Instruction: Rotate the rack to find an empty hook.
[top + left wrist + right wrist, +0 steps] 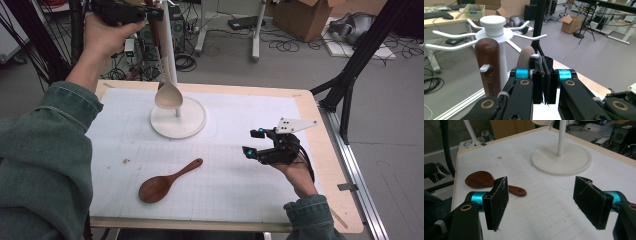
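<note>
Left hand-held gripper (544,75) is up at the top of the white utensil rack (178,117), jaws together, pinching the handle tip of a pale wooden spoon (168,92) that hangs bowl-down along the rack's post. In the left gripper view a dark wooden handle (488,65) already hangs on a hook (485,67) just beside it. Right hand-held gripper (546,202) rests low over the desk (320,135), jaws apart, nothing between. Dark brown spoon (167,181) lies flat, ahead & to its left; long axis runs diagonal, handle end nearer the right gripper, bowl toward the desk's near edge. Right hand is clearly the closer one, so I'd judge the pick falls to it.
</note>
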